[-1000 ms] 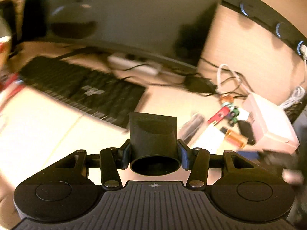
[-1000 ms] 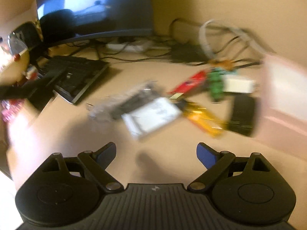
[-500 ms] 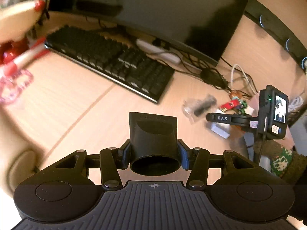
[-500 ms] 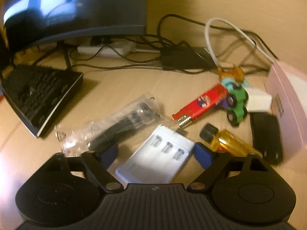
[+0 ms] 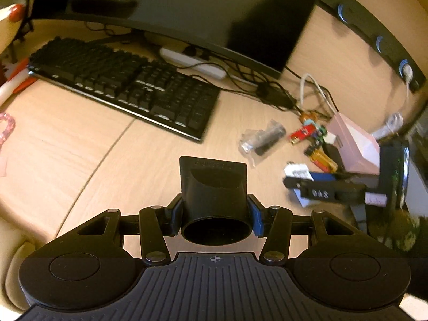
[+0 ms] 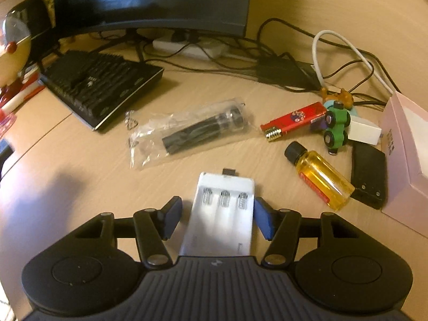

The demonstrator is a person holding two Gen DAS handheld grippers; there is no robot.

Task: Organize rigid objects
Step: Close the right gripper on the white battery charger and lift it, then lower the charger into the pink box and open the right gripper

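Note:
My left gripper [image 5: 214, 219] is shut on a black funnel-shaped nozzle [image 5: 214, 187], held above the wooden desk [image 5: 139, 165]. My right gripper [image 6: 217, 219] straddles a white battery charger [image 6: 224, 208] that lies flat on the desk. Its jaws are closing: the right pad is at the charger's edge and a gap shows at the left pad. In the left wrist view the charger [image 5: 295, 171] lies under that gripper's fingers [image 5: 318, 193]. Beyond it lie a bagged black flashlight [image 6: 198, 131], a red stick [image 6: 294, 121], a green toy car [image 6: 337, 125] and a yellow bottle [image 6: 321, 179].
A pink box [image 6: 406, 160] and a black case [image 6: 369, 176] stand at the right. A black keyboard [image 6: 101, 85] lies at the left under a dark monitor [image 6: 160, 0]. Cables and a white power strip [image 6: 192, 48] run along the back.
My right gripper has come forward and down over the white charger, and its jaws have narrowed around it. The left gripper has shifted sideways, still holding the nozzle.

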